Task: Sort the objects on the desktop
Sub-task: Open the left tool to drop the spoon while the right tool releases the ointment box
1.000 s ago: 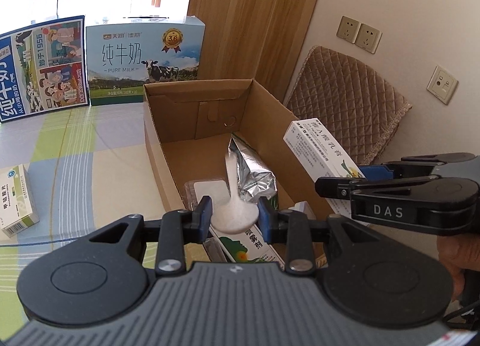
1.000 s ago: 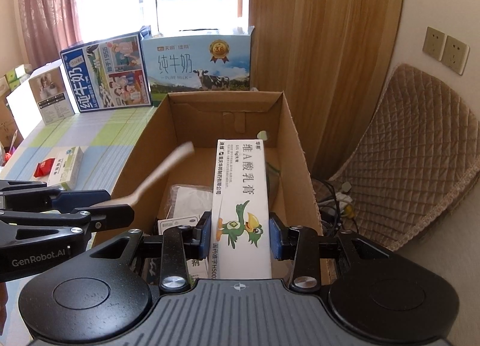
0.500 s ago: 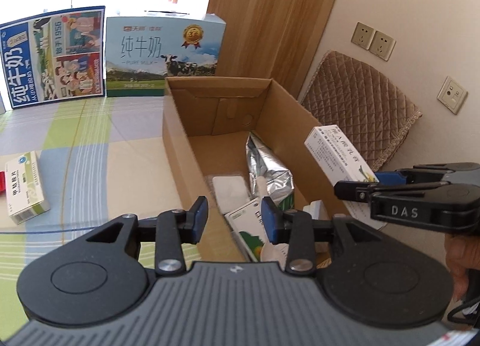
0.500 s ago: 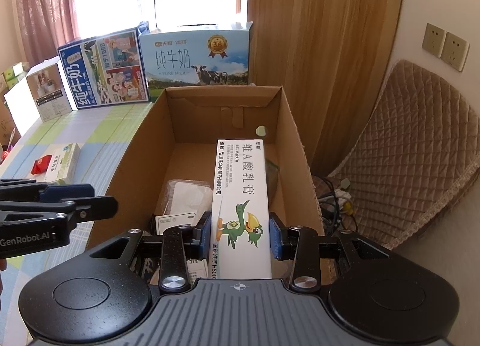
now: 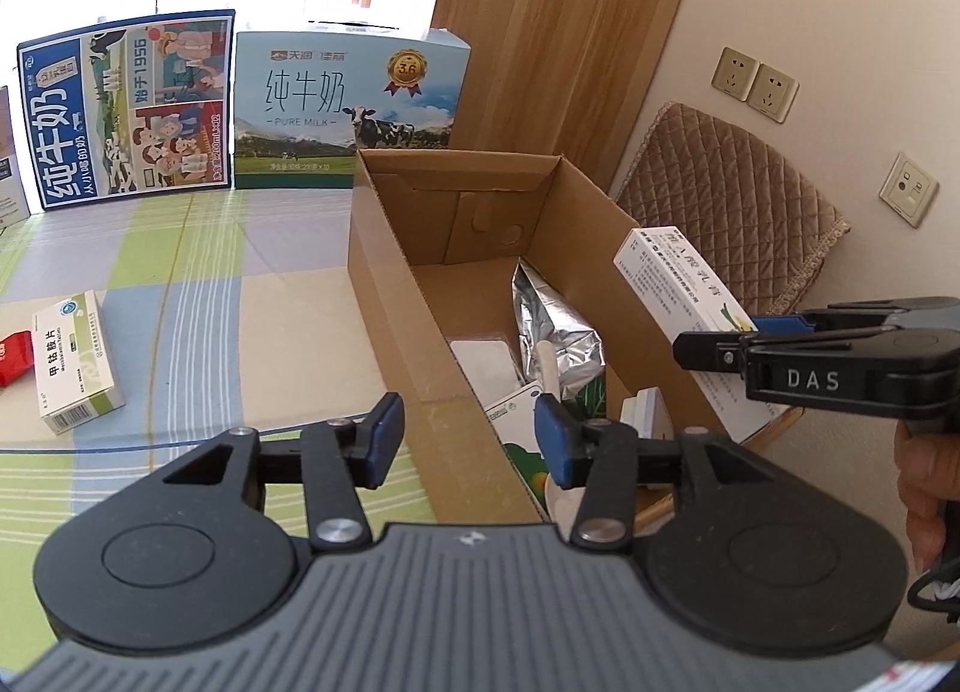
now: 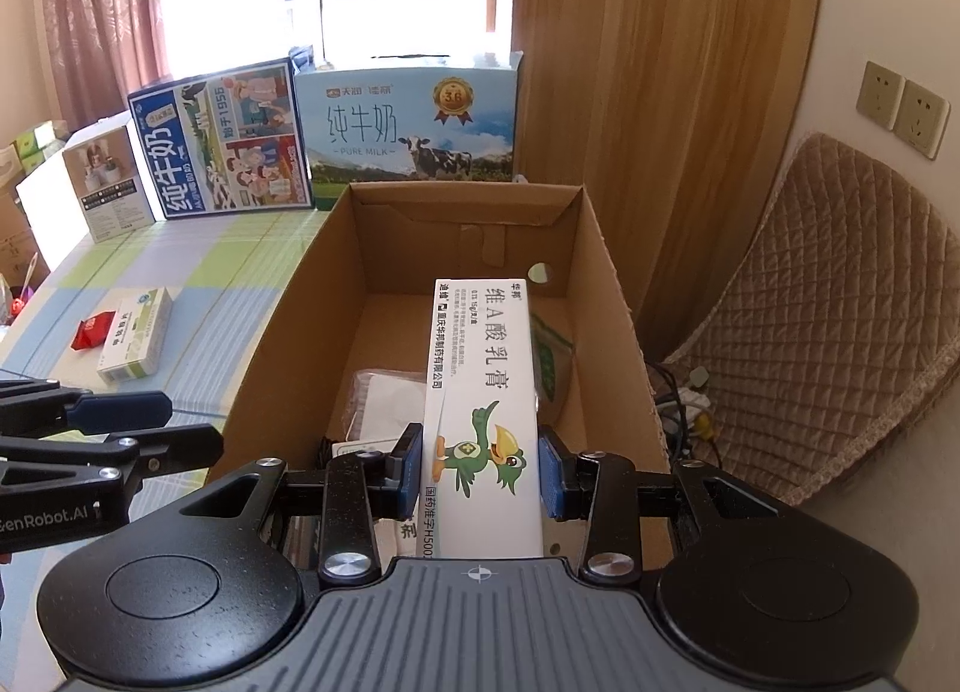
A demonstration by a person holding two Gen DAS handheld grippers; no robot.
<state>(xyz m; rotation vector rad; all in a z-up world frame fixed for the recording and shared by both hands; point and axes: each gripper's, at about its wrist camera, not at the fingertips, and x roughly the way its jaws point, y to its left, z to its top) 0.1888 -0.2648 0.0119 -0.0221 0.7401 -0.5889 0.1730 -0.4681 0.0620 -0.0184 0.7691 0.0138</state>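
Striped in green, blue and cream, the tablecloth (image 5: 198, 296) covers the desk, with an open cardboard box (image 5: 420, 332) standing at its right end. Nearest, the left gripper (image 5: 462, 434) hangs over the box's near left wall; its blue pads are apart and the jaws are opening, with nothing between them. Just right of it, the right gripper (image 6: 478, 473) is clamped on a long white ointment carton (image 6: 480, 392) printed with a green bird — both pads press its sides, and the carton points forward over the inside of the box, not resting on anything I can see.

Down in the box lie a white spoon (image 5: 549, 368), a crumpled silver foil pouch (image 5: 552, 326), a flat clear packet (image 5: 483, 362) and a few small cartons near the front, partly hidden by the grippers.

Out on the cloth to the left, well apart from the box, sits a green-and-white medicine box (image 5: 75, 368), with a small red packet (image 5: 15, 356) touching its left side.

At the far edge stand two milk cases — a dark blue one (image 5: 126, 110) on the left and a pale blue one (image 5: 348, 116) with a cow just behind the cardboard box. A quilted brown chair cushion (image 6: 840, 296) shows to the right, against the wall.
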